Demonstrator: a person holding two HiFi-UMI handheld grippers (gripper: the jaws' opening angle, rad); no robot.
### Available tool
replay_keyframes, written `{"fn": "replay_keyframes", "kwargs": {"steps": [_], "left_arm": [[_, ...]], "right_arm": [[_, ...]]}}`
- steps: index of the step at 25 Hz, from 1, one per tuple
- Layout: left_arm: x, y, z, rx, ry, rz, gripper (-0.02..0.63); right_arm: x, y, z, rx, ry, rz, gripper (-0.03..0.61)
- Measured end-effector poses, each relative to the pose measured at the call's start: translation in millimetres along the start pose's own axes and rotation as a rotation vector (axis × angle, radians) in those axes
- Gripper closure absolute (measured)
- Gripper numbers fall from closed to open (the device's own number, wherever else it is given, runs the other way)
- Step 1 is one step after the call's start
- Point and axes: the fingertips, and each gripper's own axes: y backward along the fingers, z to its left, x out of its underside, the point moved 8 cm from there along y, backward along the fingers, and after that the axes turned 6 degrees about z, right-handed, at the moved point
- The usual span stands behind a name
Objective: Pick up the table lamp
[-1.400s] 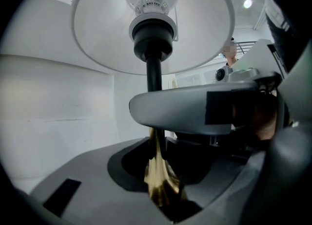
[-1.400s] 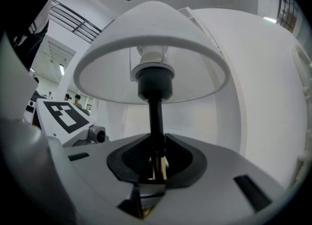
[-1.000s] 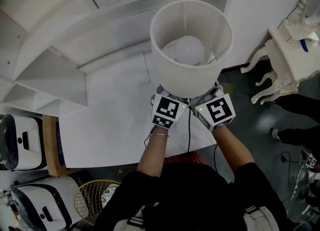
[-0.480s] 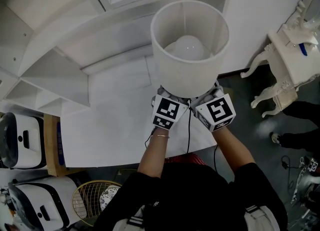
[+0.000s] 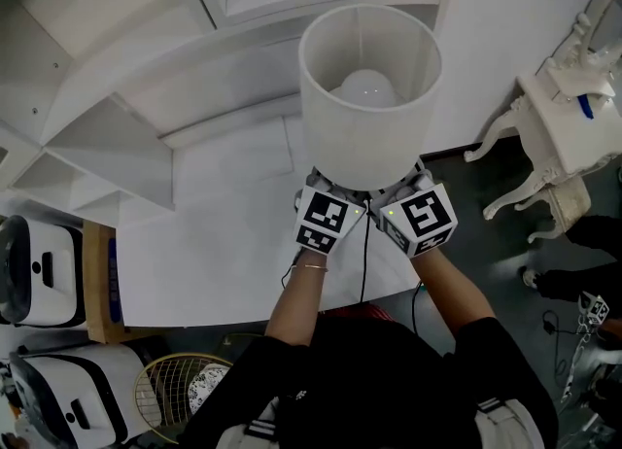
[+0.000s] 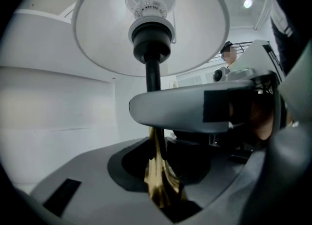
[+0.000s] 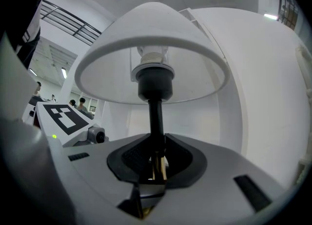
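The table lamp has a white drum shade [image 5: 369, 117] with a bulb [image 5: 367, 89] inside, seen from above over the white table [image 5: 214, 253]. Both grippers reach under the shade, so their fingertips are hidden there; only the left marker cube [image 5: 326, 218] and the right marker cube [image 5: 420, 217] show. In the left gripper view my left gripper [image 6: 158, 143] is shut on the lamp's stem [image 6: 153, 75], black above and brass [image 6: 158, 180] lower down. My right gripper [image 7: 157, 163] is shut on the same black stem [image 7: 156, 117] from the other side. The lamp's base is hidden.
A black cord [image 5: 363, 262] hangs down between my arms. White shelves [image 5: 107, 146] rise at the left. An ornate white side table [image 5: 573, 107] stands at the right. White machines [image 5: 39, 272] and a wire basket [image 5: 180, 384] sit on the floor at lower left.
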Motion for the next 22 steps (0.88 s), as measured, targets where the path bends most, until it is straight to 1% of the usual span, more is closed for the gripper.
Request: {"fn": "replay_keyframes", "kwargs": {"steps": [22], "left_arm": [[-1.3,7.4,-0.7,-0.006,-0.003,-0.006,0.506]], "right_arm": [[-4.9,2.1,8.5,-0.021,0.022,0.006,0.492]]}}
